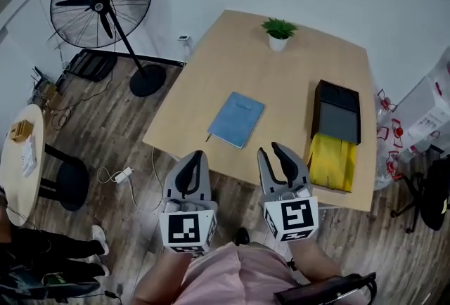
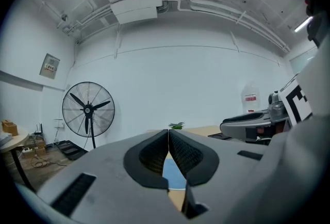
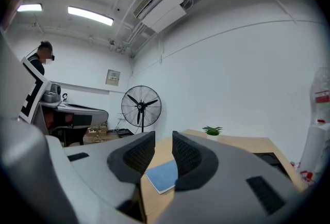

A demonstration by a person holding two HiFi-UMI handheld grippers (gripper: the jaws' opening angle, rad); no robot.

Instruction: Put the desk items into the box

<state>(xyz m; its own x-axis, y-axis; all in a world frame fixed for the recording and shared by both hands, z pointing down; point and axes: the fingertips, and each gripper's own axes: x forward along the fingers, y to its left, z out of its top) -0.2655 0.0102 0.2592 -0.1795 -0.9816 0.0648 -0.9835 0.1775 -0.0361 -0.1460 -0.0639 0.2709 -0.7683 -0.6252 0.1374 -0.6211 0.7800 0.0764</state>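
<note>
Both tongs hung empty over the worktop's (image 1: 281,86) near edge, left tongs (image 2: 168,132) pinched together, right tongs (image 3: 158,138) parted, apparently poised to start, since the blue notebook (image 1: 236,119) lay flat mid-worktop, well apart from the black box (image 1: 337,112).

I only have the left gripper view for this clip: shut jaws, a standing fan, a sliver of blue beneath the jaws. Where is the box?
Observer: In the head view, a black rectangular box with a grey inside sits on the right side of the light wooden desk.
Operator: And the blue sliver?
Observer: It is a flat blue notebook, lying mid-desk to the left of the box and apart from it.
Operator: What is the right gripper doing?
Observer: The right gripper has its jaws apart and holds nothing; it hangs at the desk's near edge.
</note>
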